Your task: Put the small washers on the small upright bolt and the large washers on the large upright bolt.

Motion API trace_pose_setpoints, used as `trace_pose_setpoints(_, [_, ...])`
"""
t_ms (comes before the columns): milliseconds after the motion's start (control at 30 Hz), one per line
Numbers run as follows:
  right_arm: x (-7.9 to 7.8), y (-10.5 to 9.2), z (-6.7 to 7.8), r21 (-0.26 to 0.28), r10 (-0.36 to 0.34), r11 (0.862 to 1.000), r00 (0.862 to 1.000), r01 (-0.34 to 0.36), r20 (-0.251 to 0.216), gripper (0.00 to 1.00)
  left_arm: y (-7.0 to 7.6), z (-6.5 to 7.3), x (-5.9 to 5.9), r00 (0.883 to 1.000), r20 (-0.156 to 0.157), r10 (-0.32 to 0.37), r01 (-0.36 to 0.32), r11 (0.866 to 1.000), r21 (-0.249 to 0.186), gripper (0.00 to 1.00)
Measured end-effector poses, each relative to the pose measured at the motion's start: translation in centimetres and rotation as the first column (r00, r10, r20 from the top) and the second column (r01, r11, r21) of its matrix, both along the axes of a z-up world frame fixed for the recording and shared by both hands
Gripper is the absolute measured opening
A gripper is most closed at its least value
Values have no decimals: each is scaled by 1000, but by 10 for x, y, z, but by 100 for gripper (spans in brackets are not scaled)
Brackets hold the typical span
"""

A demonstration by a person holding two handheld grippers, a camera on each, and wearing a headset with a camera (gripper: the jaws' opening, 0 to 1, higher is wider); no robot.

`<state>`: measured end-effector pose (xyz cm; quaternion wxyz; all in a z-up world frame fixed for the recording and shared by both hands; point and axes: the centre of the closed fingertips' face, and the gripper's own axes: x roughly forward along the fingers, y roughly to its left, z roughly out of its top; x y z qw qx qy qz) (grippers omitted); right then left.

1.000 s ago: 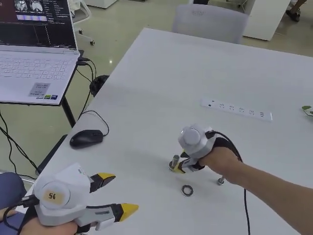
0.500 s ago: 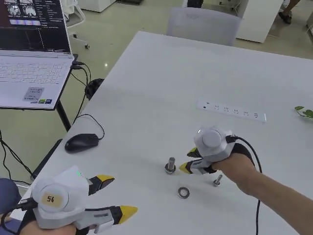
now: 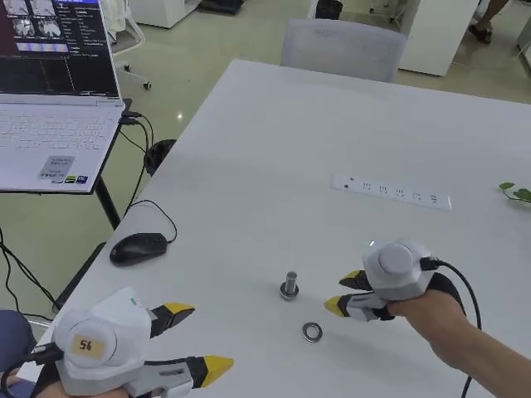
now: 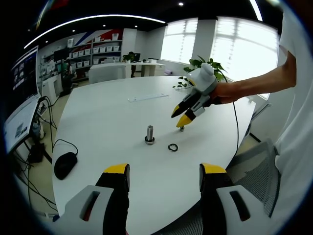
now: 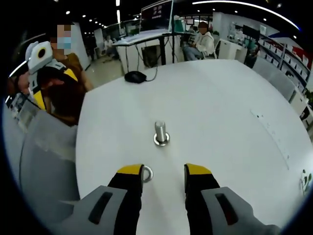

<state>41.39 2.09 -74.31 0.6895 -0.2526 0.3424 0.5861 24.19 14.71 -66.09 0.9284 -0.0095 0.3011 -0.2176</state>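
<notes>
Head view: we are drawing the white, yellow-tipped right gripper (image 3: 342, 292) back to the right of the tall steel upright bolt (image 3: 289, 284). A second ago its jaws were reaching right up to that bolt. Now it is hanging apart from it over the white tabletop (image 3: 274, 157).

In the right gripper view its jaws are standing moderately apart with nothing between them. The bolt is showing a wider collar at its foot. We are reading that as a washer just delivered, though we cannot tell it from the bolt's own head.

One flat steel ring washer (image 3: 312, 332) is lying loose, just nearer than the bolt and a little to the right. It looks like the next pick.

In the left gripper view a small steel bolt (image 4: 182, 128) seems to be standing just under the right gripper's tips.

The left gripper (image 3: 199, 338) is waiting at the near left with its jaws wide and empty.
</notes>
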Motion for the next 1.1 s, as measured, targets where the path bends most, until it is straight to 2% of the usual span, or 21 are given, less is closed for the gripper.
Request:
trace_pose_setpoints(267, [-8,-20,-1,9,-30,999,1000,30,0,34,-3,0,2,1000,-1,-12,12,1000,0,57])
trace_pose_setpoints(467, [-17,-26,-3,29,-45,999,999,45,-1,34,-5,-1,3,1000,-2,-16,16,1000,-1,57])
trace_pose_setpoints(867, [-44,-30,-27,9,-39,999,999,40,-33,34,-14,-4,7,999,-7,-48,48,999,-7,57])
trace_pose_setpoints(1100, [-48,-22,-42,-1,-49,999,998,49,-42,33,-12,-3,12,999,-4,-54,54,999,-7,57])
